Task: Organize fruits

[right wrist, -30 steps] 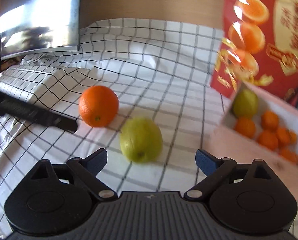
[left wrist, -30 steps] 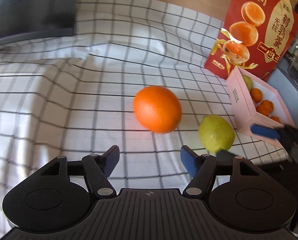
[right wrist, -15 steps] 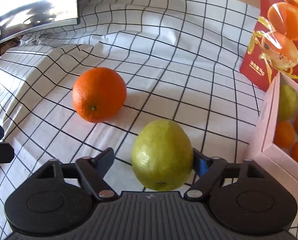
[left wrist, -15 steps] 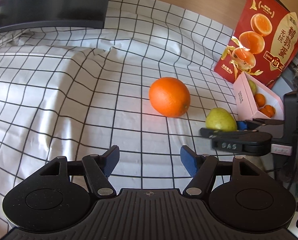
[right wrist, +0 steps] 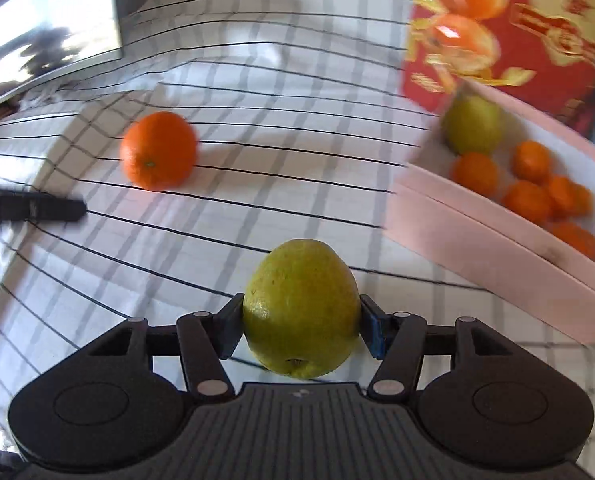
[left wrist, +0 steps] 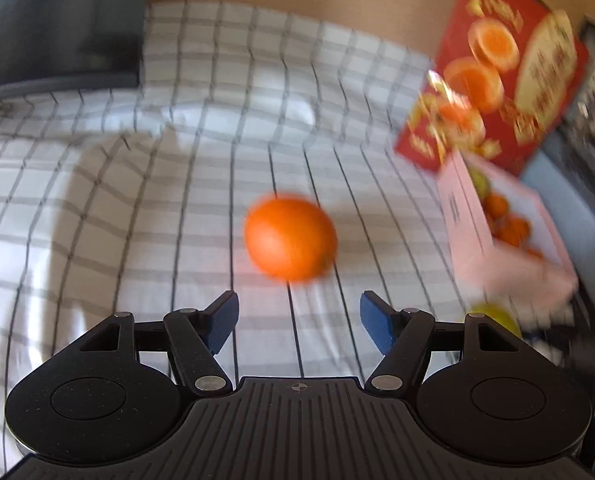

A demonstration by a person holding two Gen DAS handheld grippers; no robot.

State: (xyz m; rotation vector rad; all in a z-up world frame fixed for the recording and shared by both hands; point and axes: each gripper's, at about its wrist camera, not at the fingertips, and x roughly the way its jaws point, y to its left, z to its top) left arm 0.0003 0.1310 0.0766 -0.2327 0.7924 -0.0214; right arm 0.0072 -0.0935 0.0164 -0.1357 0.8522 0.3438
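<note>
In my right wrist view the pear (right wrist: 301, 306) sits low at centre between the jaws of my right gripper (right wrist: 301, 330), both pads touching it. The orange (right wrist: 159, 150) lies on the checked cloth (right wrist: 281, 128) at middle left, well apart from the pear. The box (right wrist: 493, 252) occupies the right side, holding another pear (right wrist: 473, 124) and several small oranges (right wrist: 527, 200). The printed bag (right wrist: 509, 20) stands behind the box, upper right. A screen (right wrist: 45, 28) fills the upper left corner.

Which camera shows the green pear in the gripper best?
The right wrist view: the pear sits sharp and whole between the right gripper pads. The left wrist view shows only a blurred yellow-green sliver.
</note>
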